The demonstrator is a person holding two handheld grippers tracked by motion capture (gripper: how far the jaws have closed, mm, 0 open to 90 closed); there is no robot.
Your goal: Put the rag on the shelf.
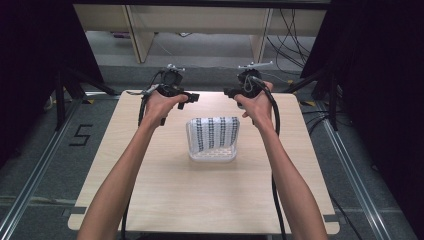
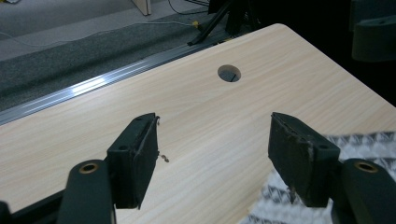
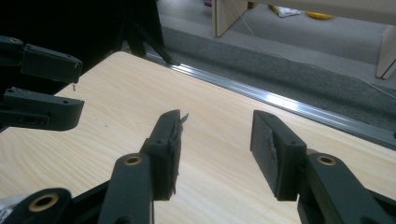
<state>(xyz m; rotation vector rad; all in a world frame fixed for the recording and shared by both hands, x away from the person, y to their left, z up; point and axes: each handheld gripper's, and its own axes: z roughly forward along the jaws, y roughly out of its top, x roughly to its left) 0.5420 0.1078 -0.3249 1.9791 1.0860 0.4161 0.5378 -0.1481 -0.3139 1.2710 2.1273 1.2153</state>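
- Black and close to the lens, the jaws of my left gripper [image 2: 212, 158] stand spread with nothing between them, only bare wooden surface [image 2: 205, 107] beneath.
- At that view's lower right corner lies an edge of the patterned cloth [image 2: 369, 142], just beside one jaw; I cannot tell whether it touches.
- On my right gripper [image 3: 217, 149] the jaws are also parted and empty, over bare wood; my left gripper sits at this view's left edge.
- From the high view, the cloth drapes over a clear container [image 1: 212, 152] mid-surface, between my two hands and nearer me than both grippers.
- A round hole [image 2: 229, 73] in the surface appears in the left gripper view.
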